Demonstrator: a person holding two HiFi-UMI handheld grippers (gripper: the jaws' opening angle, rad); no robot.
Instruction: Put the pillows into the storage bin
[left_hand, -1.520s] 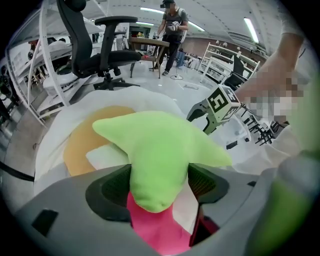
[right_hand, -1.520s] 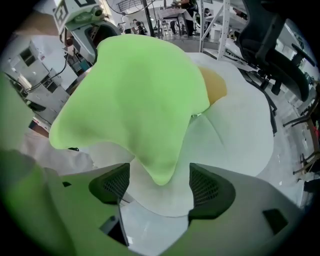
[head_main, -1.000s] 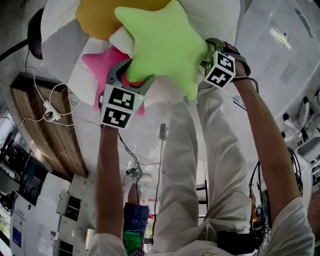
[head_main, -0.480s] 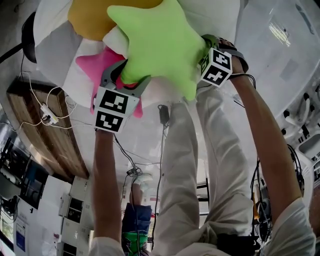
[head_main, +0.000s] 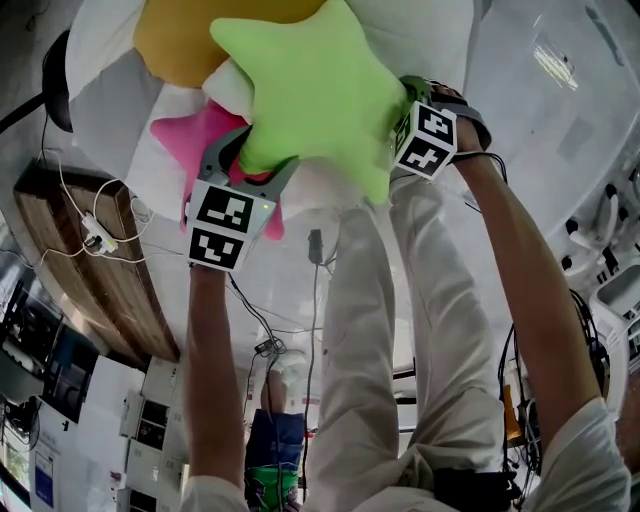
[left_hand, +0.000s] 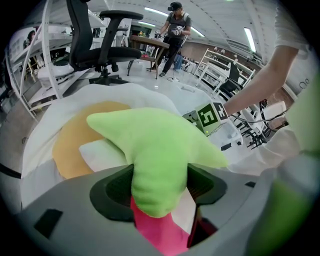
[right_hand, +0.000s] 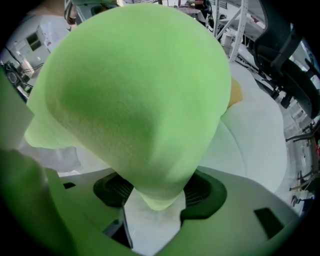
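Note:
A lime-green star pillow (head_main: 310, 90) hangs over the white storage bin (head_main: 110, 70), held by two of its arms. My left gripper (head_main: 255, 155) is shut on the lower-left arm (left_hand: 150, 145), which fills the gap between its jaws (left_hand: 157, 187). My right gripper (head_main: 395, 115) has the right-hand arm (right_hand: 135, 100) between its jaws, which are closing and press on it (right_hand: 157, 192). Under the star, inside the bin, lie a pink star pillow (head_main: 185, 135), an orange round pillow (head_main: 185, 40) and a white pillow (head_main: 232, 85).
A wooden tabletop (head_main: 90, 260) with cables and a power strip (head_main: 95, 232) sits left of the bin. A black office chair (left_hand: 100, 45) stands behind the bin, and a person (left_hand: 175, 25) stands far off. The operator's legs (head_main: 370, 330) are below the grippers.
Both grippers and the green star pillow have shifted slightly left and farther over the bin. The pillow stays held at both arms.

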